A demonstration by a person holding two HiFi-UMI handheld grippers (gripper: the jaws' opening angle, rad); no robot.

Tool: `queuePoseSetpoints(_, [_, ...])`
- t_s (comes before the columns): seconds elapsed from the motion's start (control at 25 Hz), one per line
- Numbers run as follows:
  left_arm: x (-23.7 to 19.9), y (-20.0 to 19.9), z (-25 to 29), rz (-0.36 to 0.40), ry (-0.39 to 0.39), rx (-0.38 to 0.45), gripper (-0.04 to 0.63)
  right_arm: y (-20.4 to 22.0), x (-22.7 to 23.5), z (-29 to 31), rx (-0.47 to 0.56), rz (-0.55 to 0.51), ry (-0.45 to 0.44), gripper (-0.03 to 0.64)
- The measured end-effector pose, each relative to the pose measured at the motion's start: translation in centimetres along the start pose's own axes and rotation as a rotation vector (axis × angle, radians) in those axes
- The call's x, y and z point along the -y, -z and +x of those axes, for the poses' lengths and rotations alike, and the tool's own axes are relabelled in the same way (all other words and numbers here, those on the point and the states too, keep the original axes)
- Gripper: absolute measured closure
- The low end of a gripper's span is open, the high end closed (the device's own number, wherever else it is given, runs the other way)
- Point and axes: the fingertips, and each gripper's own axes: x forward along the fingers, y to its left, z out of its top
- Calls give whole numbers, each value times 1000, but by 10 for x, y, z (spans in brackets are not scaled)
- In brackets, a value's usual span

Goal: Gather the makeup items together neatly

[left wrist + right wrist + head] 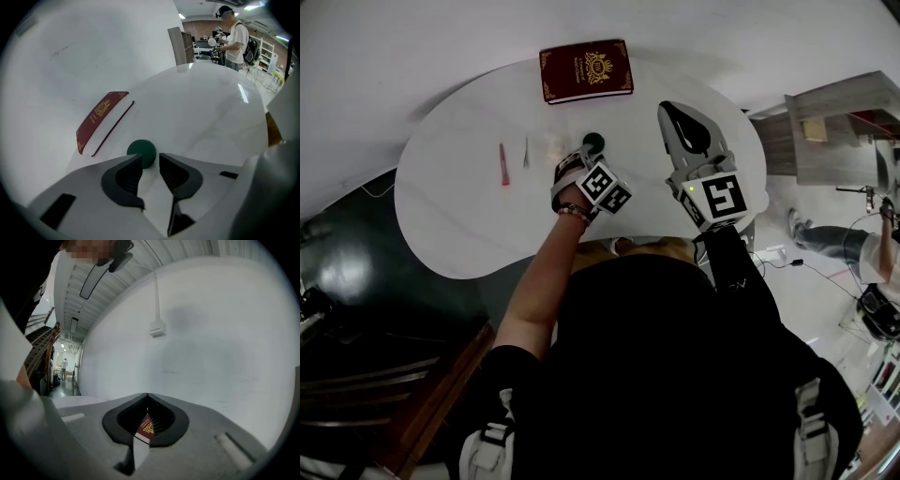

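Observation:
A dark green round sponge [593, 141] [142, 151] rests on the white oval table [469, 216]. My left gripper [584, 153] [150, 161] points steeply down just behind it and is open. The sponge lies at the fingertips, and the pads do not press on it. A maroon case with gold print [586, 70] [101, 117] [146, 427] lies flat at the table's far edge. Left of the sponge lie a red pencil [503, 164] and thin tweezers [526, 152]. My right gripper [667, 108] [147, 395] hovers level over the table's right part, shut and empty.
A white wall stands right behind the table. A wooden shelf unit [834, 131] stands to the right. A person with a backpack [232, 37] stands far off beyond the table's end. Dark flooring [347, 272] borders the table's left side.

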Motion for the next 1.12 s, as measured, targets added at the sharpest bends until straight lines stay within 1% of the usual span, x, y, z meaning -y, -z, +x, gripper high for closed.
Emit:
queuePoseSetpoints(0.32, [-3,1,-8,-34,-4,7,474,-1,-2,0,3,2,-13,612])
queuePoseSetpoints(0.4, [-5,1,-12,-49,-6,15,462,-2,-4,1,5,2,-18,612])
queuePoseSetpoints(0.6, [-17,5,-31,-86,-39,38,460,-5,-12,3,19,15,-21,612])
queuePoseSetpoints(0.68, [-24,6,-40,-118,-49,61,460,-12,-17,5,41,27,-16,612])
queuePoseSetpoints(0.8, [-39,5,-58,-213,-44,111,460,-13,-21,7,26,24,-5,612])
queuePoseSetpoints(0.92, [-57,1,-80,-280,-55,182,460,-19,-30,11,31,24,0,612])
queuePoseSetpoints(1.04, [-74,-3,-106,-346,-55,273,460,-25,-44,19,31,16,2,612])
queuePoseSetpoints(1.12, [-87,-5,-124,-371,-60,348,460,-30,-56,25,34,12,1,612])
